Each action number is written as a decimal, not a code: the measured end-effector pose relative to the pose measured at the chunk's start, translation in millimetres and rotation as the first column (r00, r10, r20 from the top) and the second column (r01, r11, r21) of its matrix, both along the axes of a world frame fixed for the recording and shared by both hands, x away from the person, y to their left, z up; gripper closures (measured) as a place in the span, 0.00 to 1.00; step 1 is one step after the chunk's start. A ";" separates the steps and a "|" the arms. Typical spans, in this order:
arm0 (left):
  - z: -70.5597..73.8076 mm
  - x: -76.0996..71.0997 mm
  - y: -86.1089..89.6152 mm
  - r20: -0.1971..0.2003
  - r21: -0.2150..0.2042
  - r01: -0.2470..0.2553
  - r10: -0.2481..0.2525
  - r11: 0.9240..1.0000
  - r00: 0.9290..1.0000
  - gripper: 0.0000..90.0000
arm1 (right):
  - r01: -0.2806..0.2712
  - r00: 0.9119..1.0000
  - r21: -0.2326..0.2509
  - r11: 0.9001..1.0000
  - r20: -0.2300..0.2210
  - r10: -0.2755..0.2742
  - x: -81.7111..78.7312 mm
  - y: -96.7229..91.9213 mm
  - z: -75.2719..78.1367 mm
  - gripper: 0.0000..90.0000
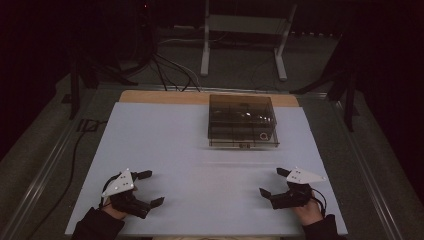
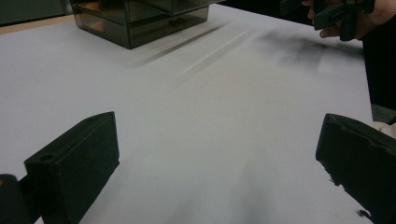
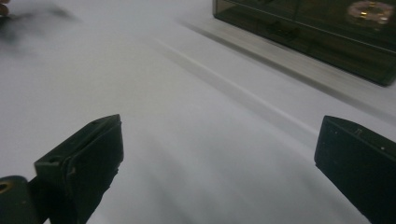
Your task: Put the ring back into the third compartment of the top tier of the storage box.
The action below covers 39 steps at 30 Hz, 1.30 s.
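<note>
Nothing started: smoky box (image 1: 242,121) untouched; left gripper (image 1: 148,189) and right gripper (image 1: 275,182) rest well short of it, jaws released, empty.

Looked like a lab test rig, dark room; white-topped table (image 1: 165,150) was the anchor; black cables (image 1: 167,70) ran on the floor beyond it; a white metal stand (image 1: 245,37) stood behind those; black curtains surrounded everything.

Tabletop (image 1: 165,145): matt white sheet, smooth, over wood at far edge. Box (image 1: 242,120): smoky see-through plastic, glossy. Gripper jaws: matt black, slightly rough.
</note>
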State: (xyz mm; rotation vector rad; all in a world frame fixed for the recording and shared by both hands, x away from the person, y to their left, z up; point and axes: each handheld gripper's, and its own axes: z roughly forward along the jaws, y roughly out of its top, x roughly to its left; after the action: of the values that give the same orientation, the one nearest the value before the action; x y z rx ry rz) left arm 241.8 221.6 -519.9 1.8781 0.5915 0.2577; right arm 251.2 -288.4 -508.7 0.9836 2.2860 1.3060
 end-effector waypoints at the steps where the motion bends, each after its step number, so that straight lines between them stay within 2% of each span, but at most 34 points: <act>1: 0.0 0.1 0.0 0.000 0.000 0.000 0.000 1.000 1.000 0.01 | 0.008 1.000 -0.007 1.000 0.003 -0.008 -1.6 -1.4 -0.1 0.01; 4: 0.3 -0.7 0.7 0.003 -0.002 -0.006 0.006 1.000 1.000 0.01 | 0.023 1.000 -0.017 1.000 0.012 -0.023 -5.9 -6.2 -1.1 0.01; 9: 0.3 -0.7 0.1 0.003 0.003 -0.003 0.003 1.000 1.000 0.01 | 0.054 0.998 0.001 0.999 0.012 -0.054 -12.9 -15.0 -1.8 0.01; 15: 0.2 -0.3 0.0 -0.001 0.003 -0.003 0.003 1.000 1.000 0.01 | 0.081 0.997 0.002 0.997 -0.007 -0.081 -20.3 -26.5 -4.3 0.01; 20: 0.1 -0.3 -0.3 -0.001 0.003 -0.001 0.001 1.000 1.000 0.01 | 0.125 0.992 0.015 0.992 -0.004 -0.125 -23.4 -37.4 -4.0 0.01; 24: 0.2 -0.3 0.0 -0.001 0.002 -0.002 0.002 1.000 1.000 0.01 | 0.152 0.988 0.029 0.988 -0.034 -0.151 -20.2 -44.2 -6.8 0.01; 28: 0.1 -0.3 -0.4 -0.001 0.005 -0.003 0.003 1.000 1.000 0.01 | 0.162 0.986 0.039 0.986 -0.053 -0.160 -18.6 -44.0 -7.2 0.01; 32: 0.0 -0.2 -0.4 -0.002 0.005 -0.003 0.003 1.000 1.000 0.01 | 0.157 0.987 0.028 0.987 -0.031 -0.156 -18.8 -42.1 -6.6 0.01; 39: -0.1 -0.2 -0.2 -0.003 0.004 -0.007 0.007 1.000 1.000 0.01 | 0.139 0.990 0.022 0.990 -0.018 -0.138 -18.6 -39.9 -6.8 0.01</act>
State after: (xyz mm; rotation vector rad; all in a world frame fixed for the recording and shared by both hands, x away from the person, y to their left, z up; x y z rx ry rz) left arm 241.7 221.4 -520.0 1.8807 0.6001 0.2601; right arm 232.7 -328.3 -515.6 1.1432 2.1762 1.2738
